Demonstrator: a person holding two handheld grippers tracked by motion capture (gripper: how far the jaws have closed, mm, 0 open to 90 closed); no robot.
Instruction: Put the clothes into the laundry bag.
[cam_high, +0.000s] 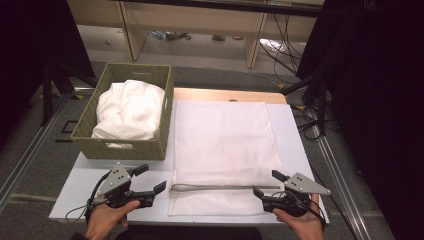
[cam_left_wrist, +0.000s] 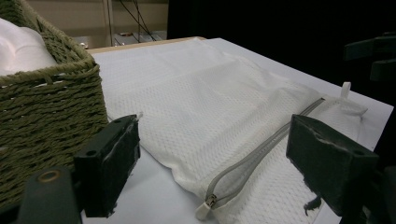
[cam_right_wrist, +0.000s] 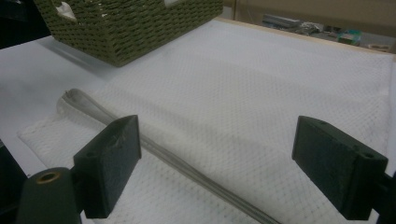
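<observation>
**A:** Status?

**B:** I'm holding both grippers at the near edge of the white table (cam_high: 300, 130), one at each end of the grey zipper (cam_high: 225, 188) on the flat white mesh laundry bag (cam_high: 222, 135). My left gripper (cam_high: 150, 182) is sitting with jaws spread wide, nothing between them, just beside the zipper's pull end (cam_left_wrist: 208, 203). My right gripper (cam_high: 267, 185) is also gaping, empty, hovering over the zipper's other end (cam_right_wrist: 196, 170).

**A:** Where's the load?

**B:** The crumpled white cloth (cam_high: 131, 111) is lying in the olive woven basket (cam_high: 120, 147), left of the bag and just beside its edge.

**A:** So which step?

**B:** I'm reading it as the approach before opening the bag. The zipper is looking closed along its length, though I can't tell for the far end.

**A:** Next?

**B:** I'm thinking left pinches the small pull tab, right pins the mesh near the opposite end so the bag isn't sliding. The tab is lying flat, so I'm expecting a low, precise pinch.
</observation>
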